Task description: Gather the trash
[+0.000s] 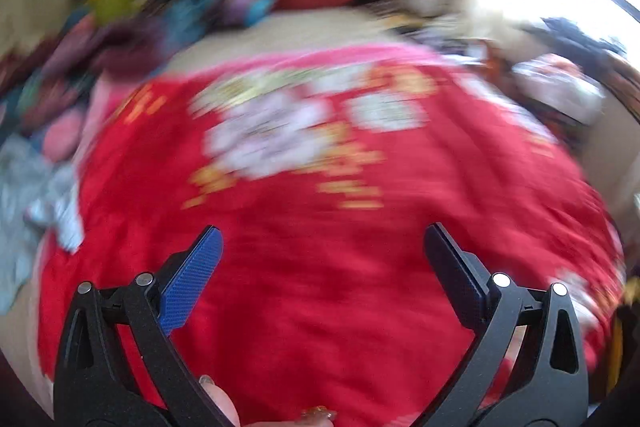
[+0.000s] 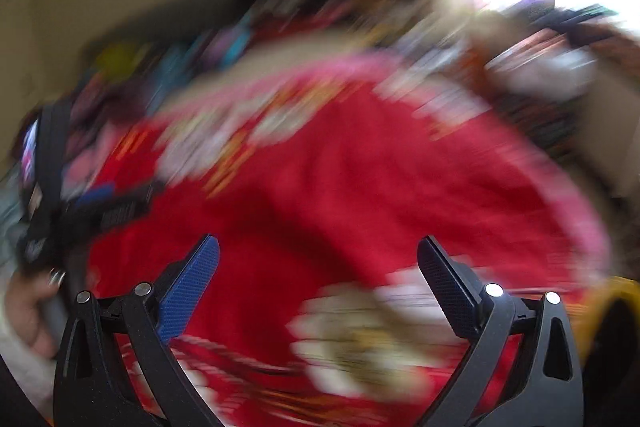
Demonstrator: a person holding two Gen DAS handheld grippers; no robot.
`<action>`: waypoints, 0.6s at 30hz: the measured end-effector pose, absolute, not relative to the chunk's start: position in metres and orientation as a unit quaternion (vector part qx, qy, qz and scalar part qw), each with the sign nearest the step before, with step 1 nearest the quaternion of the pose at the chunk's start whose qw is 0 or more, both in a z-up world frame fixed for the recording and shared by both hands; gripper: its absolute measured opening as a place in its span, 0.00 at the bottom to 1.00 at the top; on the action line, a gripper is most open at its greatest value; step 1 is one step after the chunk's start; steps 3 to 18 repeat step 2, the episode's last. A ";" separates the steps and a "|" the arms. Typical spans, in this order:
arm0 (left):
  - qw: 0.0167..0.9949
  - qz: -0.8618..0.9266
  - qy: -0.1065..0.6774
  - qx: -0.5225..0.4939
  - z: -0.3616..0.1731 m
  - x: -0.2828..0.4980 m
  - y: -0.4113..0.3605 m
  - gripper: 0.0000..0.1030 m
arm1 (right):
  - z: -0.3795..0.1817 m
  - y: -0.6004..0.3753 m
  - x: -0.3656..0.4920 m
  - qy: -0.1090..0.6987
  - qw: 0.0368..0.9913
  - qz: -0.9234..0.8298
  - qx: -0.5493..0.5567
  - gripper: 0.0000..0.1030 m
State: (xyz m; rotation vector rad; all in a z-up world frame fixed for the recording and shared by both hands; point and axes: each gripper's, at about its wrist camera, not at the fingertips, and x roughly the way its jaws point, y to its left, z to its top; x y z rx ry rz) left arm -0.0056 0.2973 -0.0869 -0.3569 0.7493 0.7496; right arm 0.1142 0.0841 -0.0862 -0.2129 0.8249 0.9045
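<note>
Trash cannot be identified: both views are blurred by motion, and no single piece stands out. Red blanket with white and gold flower print (image 1: 320, 227) fills the middle, with bright crumpled clothes (image 1: 120, 39) piled at 10 o'clock. Left gripper (image 1: 322, 239) and right gripper (image 2: 318, 251) are both spread wide and hold nothing, probably because they are searching.
</note>
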 end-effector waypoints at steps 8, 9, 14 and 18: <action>0.813 0.410 0.371 -0.182 -0.111 -0.018 0.345 0.90 | -0.118 0.144 0.115 0.433 0.772 0.449 -0.121 0.94; 0.813 0.410 0.371 -0.182 -0.111 -0.018 0.345 0.90 | -0.118 0.144 0.115 0.433 0.772 0.449 -0.121 0.94; 0.813 0.410 0.371 -0.182 -0.111 -0.018 0.345 0.90 | -0.118 0.144 0.115 0.433 0.772 0.449 -0.121 0.94; 0.813 0.410 0.371 -0.182 -0.111 -0.018 0.345 0.90 | -0.118 0.144 0.115 0.433 0.772 0.449 -0.121 0.94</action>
